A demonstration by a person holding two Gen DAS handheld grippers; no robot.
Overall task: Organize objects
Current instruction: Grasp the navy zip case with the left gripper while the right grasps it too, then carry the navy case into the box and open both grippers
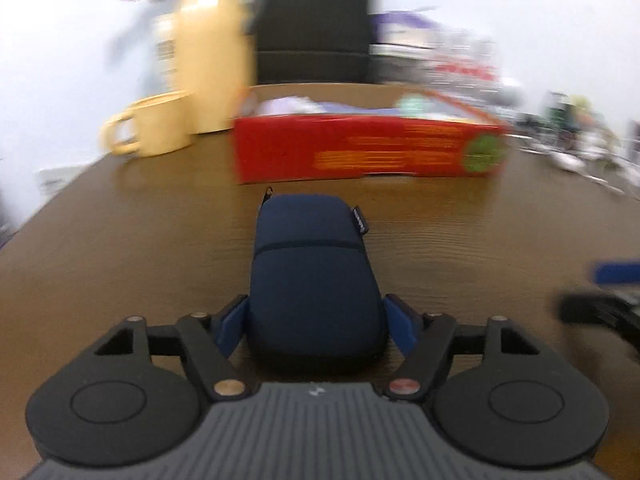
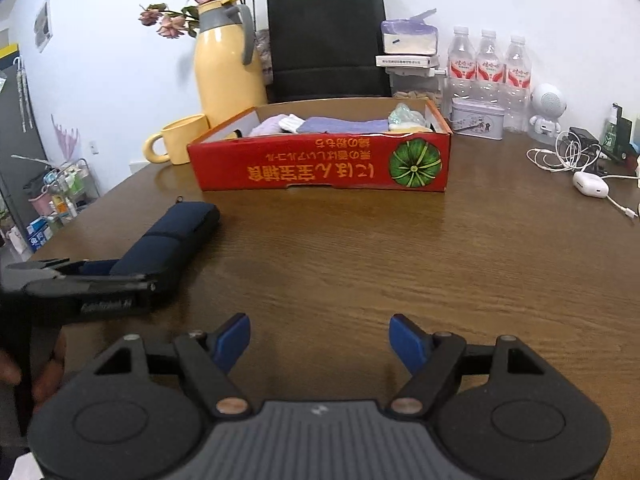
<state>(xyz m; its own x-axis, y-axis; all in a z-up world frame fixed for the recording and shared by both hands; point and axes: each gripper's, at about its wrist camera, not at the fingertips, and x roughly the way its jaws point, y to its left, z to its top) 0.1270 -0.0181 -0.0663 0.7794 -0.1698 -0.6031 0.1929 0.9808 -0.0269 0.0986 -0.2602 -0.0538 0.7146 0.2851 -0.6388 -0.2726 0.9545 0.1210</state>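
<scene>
While the left gripper (image 1: 316, 322) straddles the near end of the navy pouch (image 1: 314, 276), its blue pads (image 1: 232, 320) sit right at the pouch's flanks. Left wrist view cannot settle whether they press or only flank it; no dent shows in the fabric. Pouch lies flat on the bench (image 1: 140, 240), lengthwise along the gripper's line, well short of the red cardboard box (image 1: 368, 148).

Right gripper (image 2: 320, 338): spread wide, nothing between the fingers, hovering over bare bench beside the left one.

Handling, judged: pouch looks like padded fabric with a zip seam, a soft shell over some contents, probably light. Cloth surface should give good friction. Rounded sides may squeeze in before the grip firms up. Best hold is across the narrow width near the middle, not the very end as now, or the far end may droop on lifting.

View differences:
- Right wrist view is sharp: box is open-topped, already holds folded cloths (image 2: 340, 125); room left inside. It also shows the pouch from the side, with the left gripper at its near end.
- Left wrist view is blurred beyond the pouch, but alone shows pad placement on both flanks.
</scene>
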